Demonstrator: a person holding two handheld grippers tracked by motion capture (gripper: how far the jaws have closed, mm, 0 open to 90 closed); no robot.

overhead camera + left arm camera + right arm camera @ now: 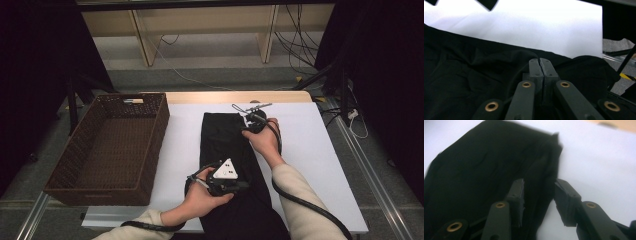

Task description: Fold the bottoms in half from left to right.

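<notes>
we see a black garment (227, 150) lying lengthwise down the middle of the white-covered bench (310, 165), folded into a long narrow strip whose near end hangs over the bench edge on our side. our left tool (223, 181) sits over the lower part of that strip, with its grey three-cornered plate facing up; in the left gripper view its two black jaws are pressed together tip to tip, with the dark cloth (474, 75) bunched up around and behind the tips, so it looks clamped on a fold of the garment, though the fabric right at the pads is hard to make out against the black. our right tool (255, 121) is at the far right corner of the garment, near the top edge of the strip. in the right gripper view its jaws stand partly apart, with the right-hand edge of the cloth (486, 170) running up between them; the pads do not press on it, and one jaw is over the fabric while the other is over the white bench surface (599, 157). to the left of the garment, well apart from it, a brown woven basket (150, 145) stands on the bench.
</notes>
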